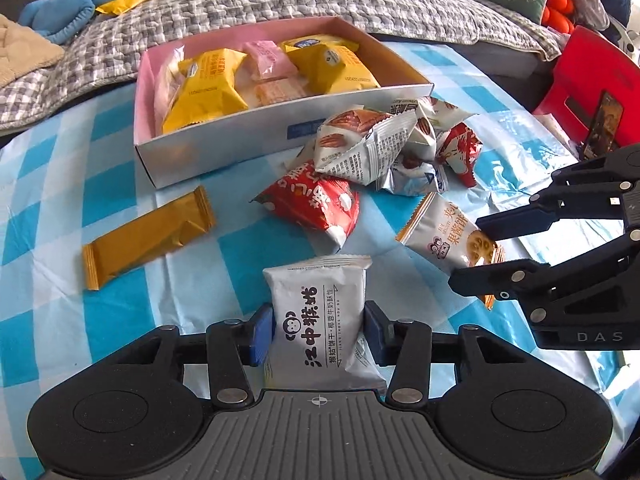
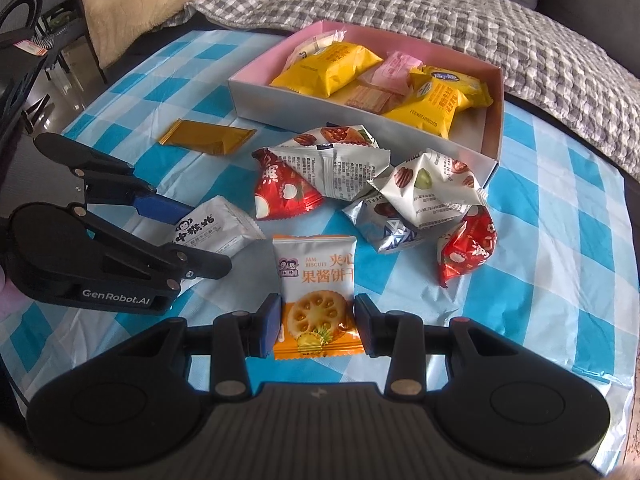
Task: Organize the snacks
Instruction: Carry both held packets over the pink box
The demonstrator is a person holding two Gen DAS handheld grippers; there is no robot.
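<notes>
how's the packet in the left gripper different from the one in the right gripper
The left gripper holds a white monkey-logo packet printed in black; the right gripper holds a jam biscuit packet, white above and orange below with a biscuit picture. The monkey-logo packet looks puffier, the jam biscuit packet flatter. Both are small sealed snack packets, clamped at their sides, short of the box.

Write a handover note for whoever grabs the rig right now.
Left tool: shut on the white packet.
Right tool: shut on the jam biscuit.
Box: already holds yellow packs and a pink one.
Still on the cloth: gold bar, red packet, the nut-packet pile.
Left: both held packets go into the box, then the loose ones.
</notes>
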